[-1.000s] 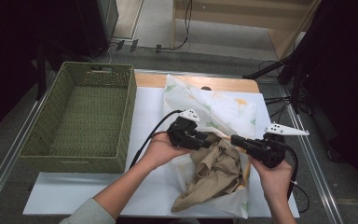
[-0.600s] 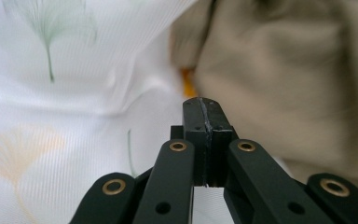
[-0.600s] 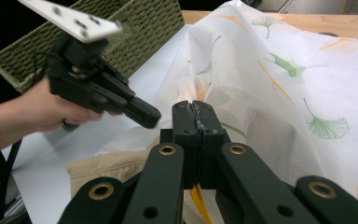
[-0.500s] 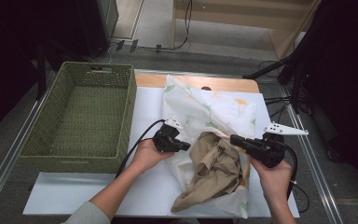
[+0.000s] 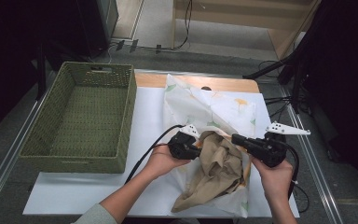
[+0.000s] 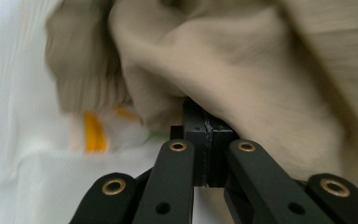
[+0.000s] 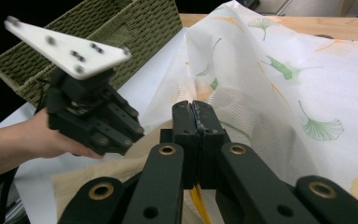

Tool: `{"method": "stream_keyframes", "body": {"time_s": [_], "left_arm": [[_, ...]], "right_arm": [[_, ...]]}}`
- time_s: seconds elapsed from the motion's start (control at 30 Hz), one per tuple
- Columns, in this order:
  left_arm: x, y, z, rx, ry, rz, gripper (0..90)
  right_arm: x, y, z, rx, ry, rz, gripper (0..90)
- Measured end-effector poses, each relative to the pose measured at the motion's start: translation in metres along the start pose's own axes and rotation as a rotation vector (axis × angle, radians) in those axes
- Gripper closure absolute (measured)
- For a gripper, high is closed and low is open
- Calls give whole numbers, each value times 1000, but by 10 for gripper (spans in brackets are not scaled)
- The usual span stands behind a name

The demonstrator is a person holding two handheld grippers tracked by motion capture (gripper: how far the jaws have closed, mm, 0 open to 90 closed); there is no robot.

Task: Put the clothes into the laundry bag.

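Observation:
A crumpled beige cloth lies on a white sheer cloth printed with green and yellow leaves, right of the table's middle. My left gripper is pushed into the beige cloth's left edge. Its jaws have just been closing and now stand shut, with a fold of the beige cloth pinched at their tips. My right gripper points left at the bundle's upper right. It is shut on the raised edge of the leaf-print cloth. The left gripper shows just across from it.
A green woven basket stands empty at the table's left, seen again in the right gripper view. White paper covers the table, with a wooden strip at the back. Metal rails run along both sides, and cables trail at the right.
The left gripper drew back to the left off the cloth, then came back right and lower into the beige cloth with its jaws shut. The right gripper has stayed put.

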State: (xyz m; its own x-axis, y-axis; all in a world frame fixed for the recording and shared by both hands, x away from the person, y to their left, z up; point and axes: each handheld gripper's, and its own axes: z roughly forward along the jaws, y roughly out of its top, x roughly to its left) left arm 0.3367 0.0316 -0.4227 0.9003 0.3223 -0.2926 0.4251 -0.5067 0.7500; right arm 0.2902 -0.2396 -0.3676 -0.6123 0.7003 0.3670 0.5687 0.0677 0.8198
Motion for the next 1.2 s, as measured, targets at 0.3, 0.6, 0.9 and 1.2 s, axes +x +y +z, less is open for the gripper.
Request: {"method": "stream_keyframes", "body": {"time_s": [0.3,0.6,0.9,1.2], "left_arm": [[-31,36,-9,-50,18,97,900],[-36,48,32,22,48,128,900],[-31,50,74,22,148,138,900],[-20,62,82,-24,254,104,900]], "right_arm": [[0,0,-1,-4,2,4,896],[-1,1,-3,-12,1,10,897],[-2,0,-11,-16,32,16,899],[2,-6,-22,-23,50,9,899]]}}
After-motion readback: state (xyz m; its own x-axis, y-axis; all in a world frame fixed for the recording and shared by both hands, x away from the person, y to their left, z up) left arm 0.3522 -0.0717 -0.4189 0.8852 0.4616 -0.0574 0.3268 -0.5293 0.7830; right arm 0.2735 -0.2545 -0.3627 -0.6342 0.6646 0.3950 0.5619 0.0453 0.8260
